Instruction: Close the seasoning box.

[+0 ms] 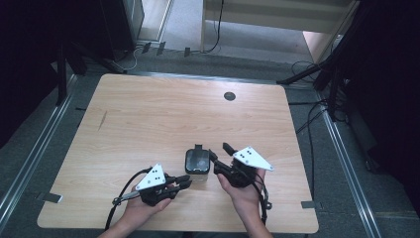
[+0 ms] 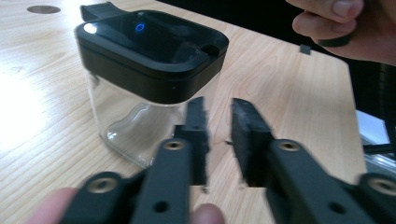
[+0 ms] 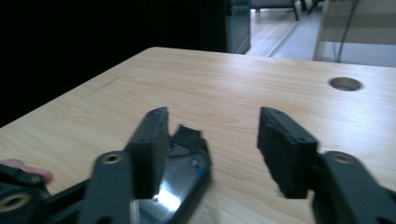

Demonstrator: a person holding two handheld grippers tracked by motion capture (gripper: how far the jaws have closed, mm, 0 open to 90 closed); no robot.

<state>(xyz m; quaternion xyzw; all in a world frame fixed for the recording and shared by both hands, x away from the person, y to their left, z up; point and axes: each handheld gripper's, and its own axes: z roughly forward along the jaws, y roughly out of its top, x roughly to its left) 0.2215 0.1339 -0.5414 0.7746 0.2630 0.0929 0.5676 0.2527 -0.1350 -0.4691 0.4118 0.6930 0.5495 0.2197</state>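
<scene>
a small clear jar (image 1: 197,163) with a black lid (image 2: 152,46) is parked near the front edge of the wooden table (image 1: 163,114), right between the two grippers. the left gripper (image 1: 184,182) is held just beside the jar with its jaws parted a little and nothing pinched between them. the right gripper (image 1: 219,151) is tilted over the jar's other side, jaws spread wide, nothing gripped, the lid seen just under one jaw.
</scene>
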